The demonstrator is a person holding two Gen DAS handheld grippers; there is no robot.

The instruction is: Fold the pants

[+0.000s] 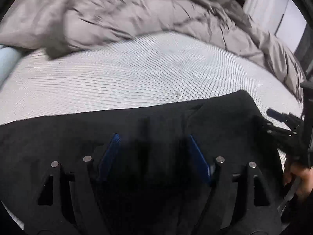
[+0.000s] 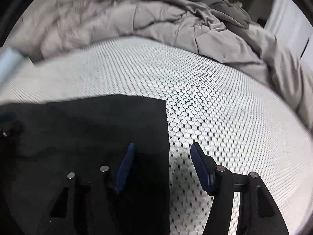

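The black pants (image 1: 137,121) lie flat on the white honeycomb-patterned mattress (image 1: 127,78). In the left wrist view my left gripper (image 1: 153,136) hovers over the dark cloth. Its blue pads (image 1: 111,154) stand wide apart and nothing is pinched between them. At that view's right edge are my right gripper (image 1: 283,131) and the hand (image 1: 301,178) holding it. In the right wrist view the pants (image 2: 88,129) fill the lower left and end in a straight right edge. My right gripper (image 2: 162,145) is open astride that edge, with one pad (image 2: 126,166) over the cloth and the other over bare mattress (image 2: 225,117).
A crumpled grey duvet (image 1: 117,13) is heaped along the far side of the bed and down its right side (image 2: 225,39). A pale blue roll (image 1: 7,58) lies at the left edge. White panels (image 1: 273,9) stand behind the bed at the right.
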